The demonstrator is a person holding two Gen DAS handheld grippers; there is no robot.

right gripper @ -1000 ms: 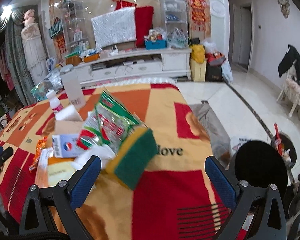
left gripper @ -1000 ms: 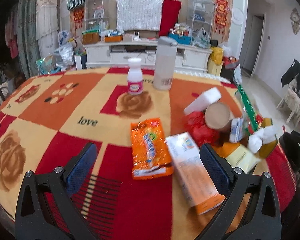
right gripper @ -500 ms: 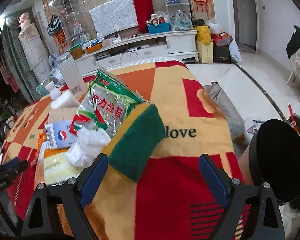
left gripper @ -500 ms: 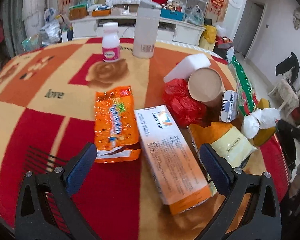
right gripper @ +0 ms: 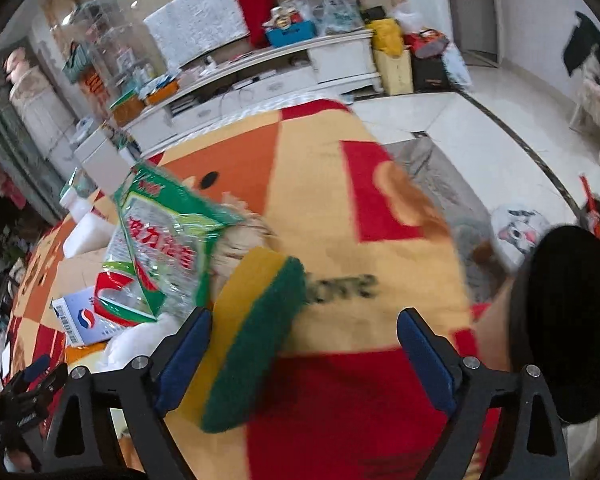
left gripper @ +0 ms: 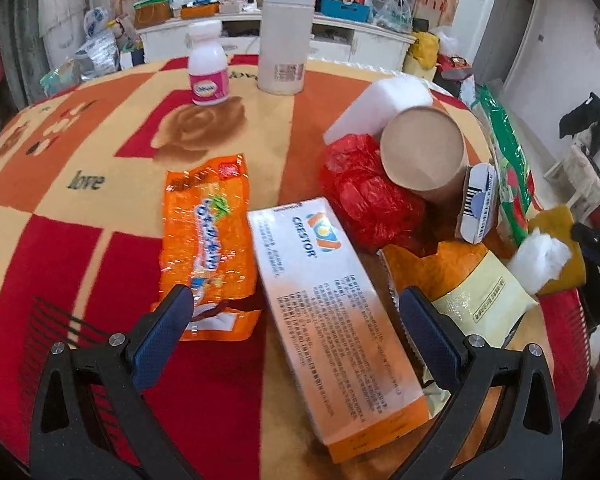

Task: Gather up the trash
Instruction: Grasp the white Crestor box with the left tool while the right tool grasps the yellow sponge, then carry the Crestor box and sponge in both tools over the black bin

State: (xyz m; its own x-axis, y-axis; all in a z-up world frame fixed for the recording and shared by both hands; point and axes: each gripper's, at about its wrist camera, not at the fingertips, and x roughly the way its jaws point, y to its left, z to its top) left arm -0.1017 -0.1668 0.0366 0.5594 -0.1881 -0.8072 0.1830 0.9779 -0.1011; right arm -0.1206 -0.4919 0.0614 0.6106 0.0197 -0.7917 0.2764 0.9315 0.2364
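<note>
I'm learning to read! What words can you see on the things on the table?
"CRESTOR": on the long orange and white box.
"love": woven into the tablecloth.
Red Chinese characters on the green bag: too blurred to read.
Pink bottle label, orange wrapper, small print: too small to read.

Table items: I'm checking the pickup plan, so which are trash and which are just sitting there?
Likely trash: orange wrapper, Crestor box, red bag, tissue wad, green packet.

Probably staying: pink-label bottle, white flask, sponge.
</note>
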